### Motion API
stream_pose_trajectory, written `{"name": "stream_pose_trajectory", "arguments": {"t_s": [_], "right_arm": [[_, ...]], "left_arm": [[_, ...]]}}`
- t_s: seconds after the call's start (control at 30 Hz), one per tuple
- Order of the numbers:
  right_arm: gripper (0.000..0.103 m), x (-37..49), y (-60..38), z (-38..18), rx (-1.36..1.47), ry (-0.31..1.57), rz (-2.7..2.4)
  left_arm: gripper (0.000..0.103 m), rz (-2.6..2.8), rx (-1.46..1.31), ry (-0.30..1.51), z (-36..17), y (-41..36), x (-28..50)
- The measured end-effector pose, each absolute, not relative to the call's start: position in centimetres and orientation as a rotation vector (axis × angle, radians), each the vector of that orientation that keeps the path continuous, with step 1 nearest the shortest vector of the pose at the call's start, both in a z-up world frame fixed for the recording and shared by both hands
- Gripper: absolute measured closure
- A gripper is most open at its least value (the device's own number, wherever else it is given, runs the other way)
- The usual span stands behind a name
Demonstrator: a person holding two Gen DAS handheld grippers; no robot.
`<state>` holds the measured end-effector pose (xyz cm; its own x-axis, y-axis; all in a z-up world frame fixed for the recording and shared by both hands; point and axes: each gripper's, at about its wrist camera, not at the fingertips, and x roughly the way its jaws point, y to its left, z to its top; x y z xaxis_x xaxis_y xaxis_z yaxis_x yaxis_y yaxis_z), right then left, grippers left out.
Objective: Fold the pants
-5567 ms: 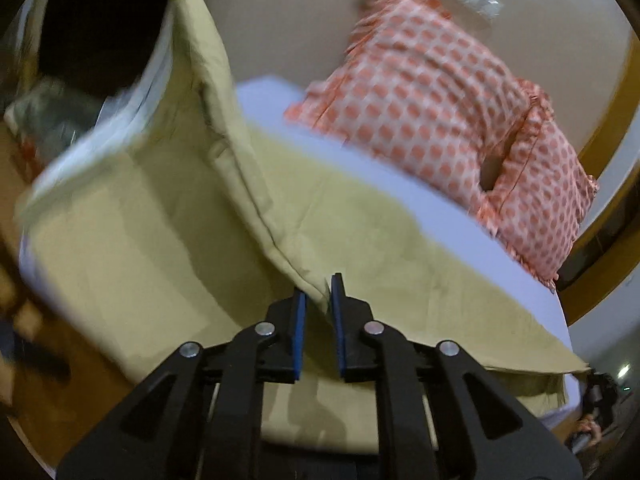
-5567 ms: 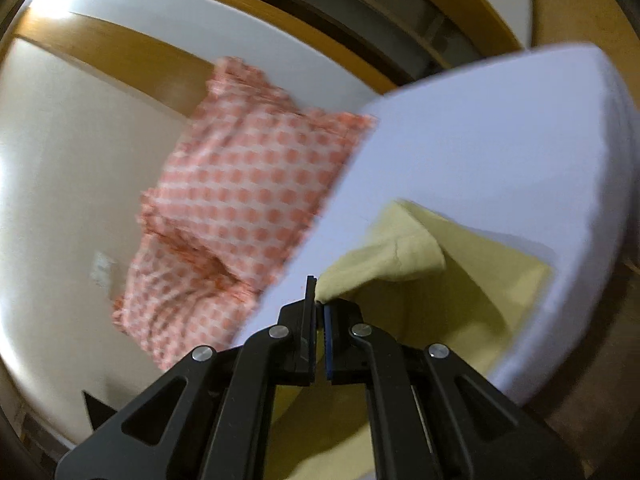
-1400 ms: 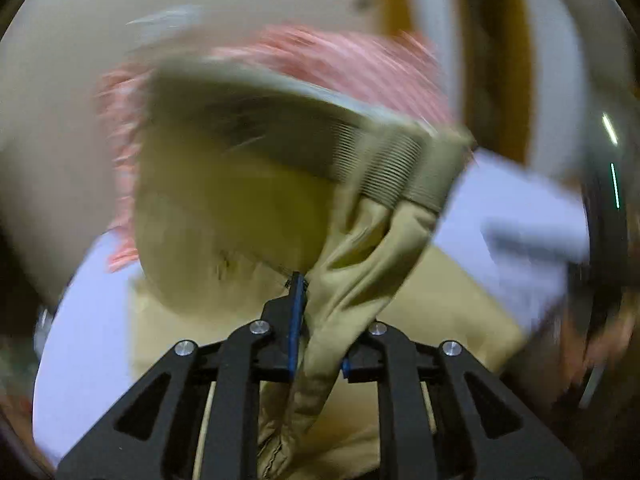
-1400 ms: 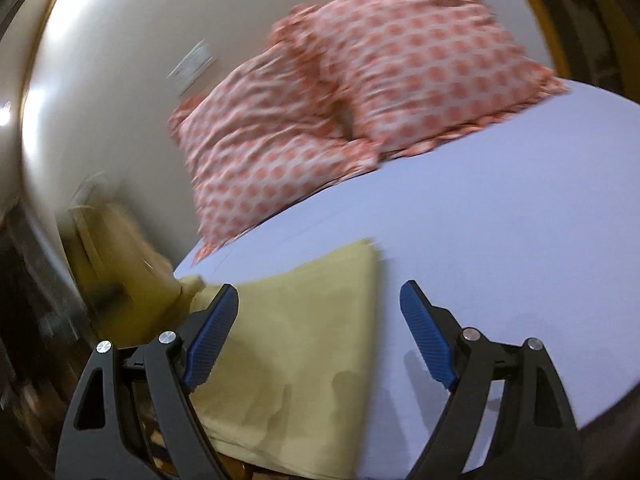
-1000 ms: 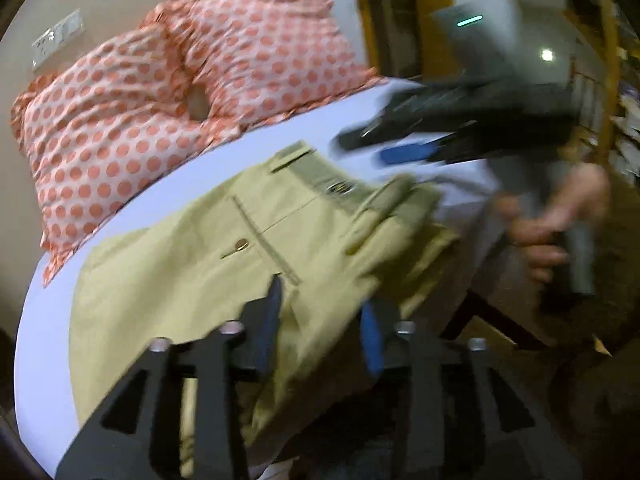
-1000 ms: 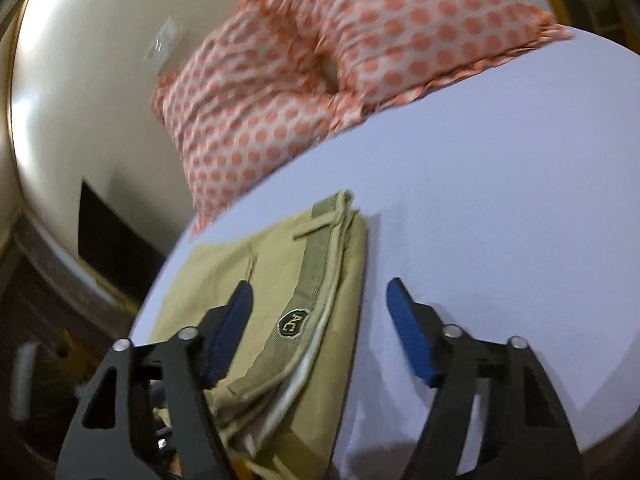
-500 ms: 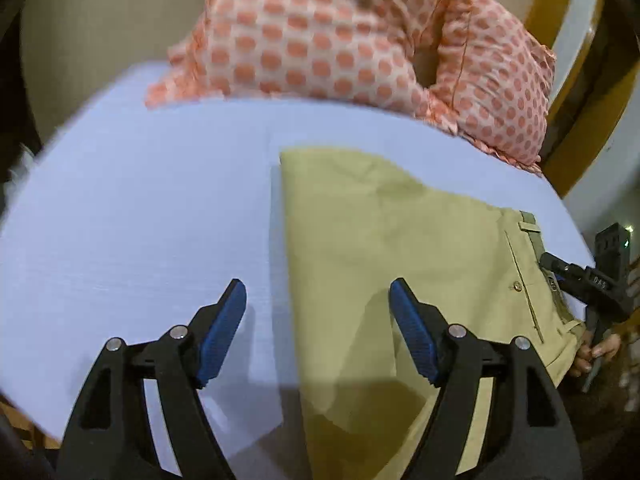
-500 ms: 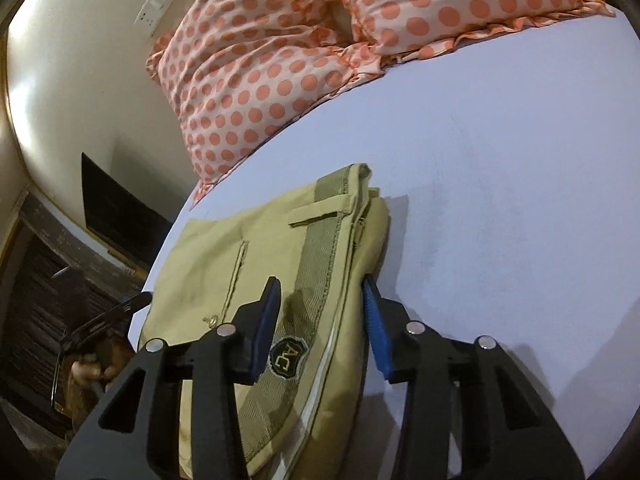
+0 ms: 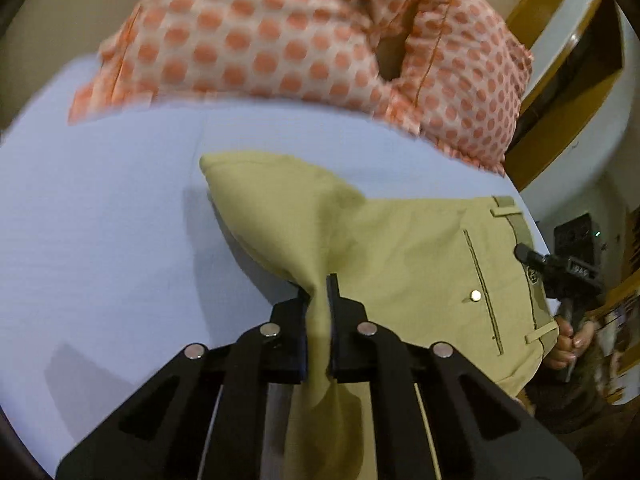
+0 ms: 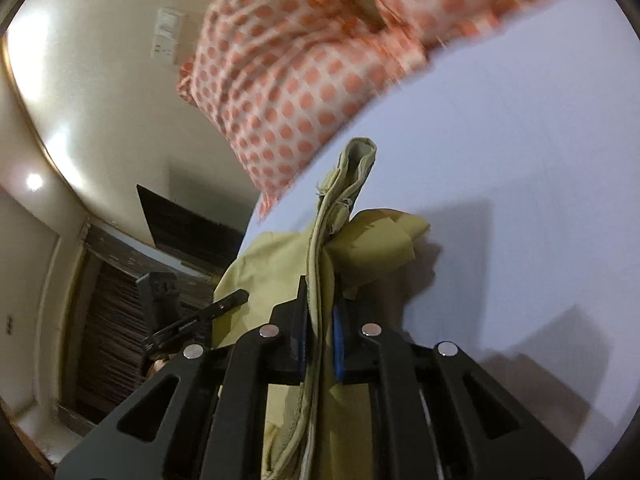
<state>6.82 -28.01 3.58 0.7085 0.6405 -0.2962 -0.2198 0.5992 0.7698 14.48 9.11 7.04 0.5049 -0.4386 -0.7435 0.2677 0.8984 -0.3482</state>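
The khaki pants (image 9: 420,264) lie folded on the white bed (image 9: 100,220). My left gripper (image 9: 318,288) is shut on the folded edge at the pants' left side and lifts it into a peak. In that view the back pocket, button and waistband show at the right, where my right gripper (image 9: 532,258) holds the waistband end. In the right wrist view my right gripper (image 10: 320,304) is shut on the bunched waistband (image 10: 340,200), which stands up between the fingers. The left gripper (image 10: 236,300) shows at the pants' far edge.
Two orange polka-dot pillows (image 9: 304,40) lean against the wall at the head of the bed, also in the right wrist view (image 10: 304,72). A dark open doorway (image 10: 120,300) and the floor lie past the bed's near edge. A wall switch plate (image 10: 166,36) is above.
Both grippers were open over the flat pants half a second ago. Now both have shut on the fabric, the left on the folded edge and the right on the waistband, and lifted it.
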Motion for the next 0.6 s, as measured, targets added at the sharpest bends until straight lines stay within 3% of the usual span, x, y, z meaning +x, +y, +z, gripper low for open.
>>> {"name": "stream_pose_trajectory", "arguments": {"t_s": [0.13,0.23,0.3,0.37,0.43,0.53,0.6], "right_arm": [[0.093,9.9,-29.6,6.9,0.743,0.518,0.445],[0.088,12.7,-30.6,7.3,0.636,0.546,0.237],[0.087,13.8,-30.7,6.7,0.542,0.628,0.077],[0.085,12.1,-31.2,7.1,0.489,0.584,0.009],[0.073,10.1,-31.1,8.0,0.494,0.514,0.069],[0.044,10.4,-29.0,8.3,0.490,0.559,0.200],[0.037,11.6,-27.4,7.6,0.468,0.621,0.214]], "left_arm": [[0.095,-0.342,-0.170,0.858,9.1,6.6,19.4],[0.087,-0.124,0.026,0.877,7.5,4.0,23.1],[0.084,-0.051,0.073,0.905,6.6,4.0,23.8],[0.082,-0.045,0.037,0.859,7.2,5.4,22.5],[0.073,-0.100,-0.021,0.824,8.0,6.5,20.8],[0.056,-0.297,-0.150,0.849,8.1,6.3,19.1],[0.051,-0.356,-0.170,0.912,6.9,4.9,19.3]]}}
